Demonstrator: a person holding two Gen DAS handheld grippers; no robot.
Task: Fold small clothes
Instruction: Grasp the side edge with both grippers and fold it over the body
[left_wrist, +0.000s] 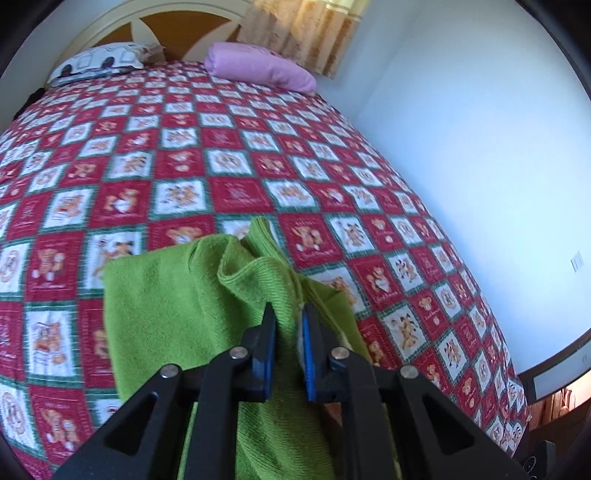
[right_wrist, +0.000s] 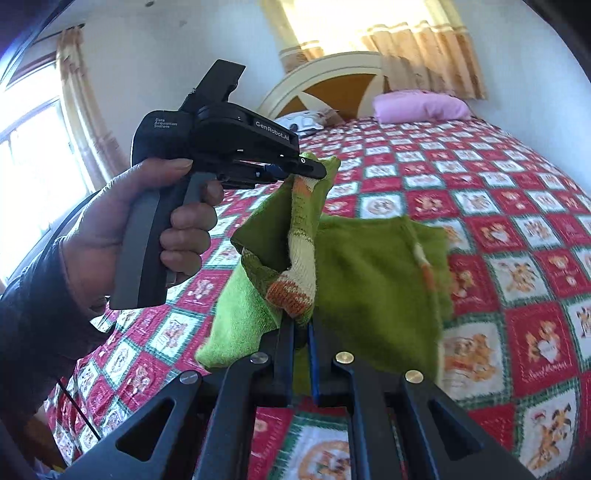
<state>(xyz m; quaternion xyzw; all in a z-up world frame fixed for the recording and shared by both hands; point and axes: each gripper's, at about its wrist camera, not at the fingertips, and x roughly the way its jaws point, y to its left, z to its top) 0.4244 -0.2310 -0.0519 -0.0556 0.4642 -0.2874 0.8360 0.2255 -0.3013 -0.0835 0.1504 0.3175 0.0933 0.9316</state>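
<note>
Sweater (right_wrist: 373, 280), green knit w/ cream-and-orange trim, hangs off the bed between both grippers, not yet folded as far as I can judge. Left gripper (left_wrist: 289, 325) has its fingers clamped on a bunched ridge of knit; cloth spills fwd of the tips and drapes below them. Same gripper shows in the right wrist view (right_wrist: 308, 170), up and left of the right fingers, pinching the top corner, w/ the person's hand (right_wrist: 147, 229) on the grip. Right gripper (right_wrist: 303, 332) fingers are closed on the trimmed edge, prob. a cuff or hem; the body of the garment hangs just beyond and right of the tips.

Progress: early. Garment is lifted and crumpled, sleeve twisted across the front, no clean crease visible. Left to do, by my read: spread flat on the patchwork bedspread (left_wrist: 229, 155) ahead of the fingers, tuck sleeves in, fold halves. Pink pillow (left_wrist: 258, 66) sits far ahead, well apart. No other clothes in view, so can't tell whether more are to come.
</note>
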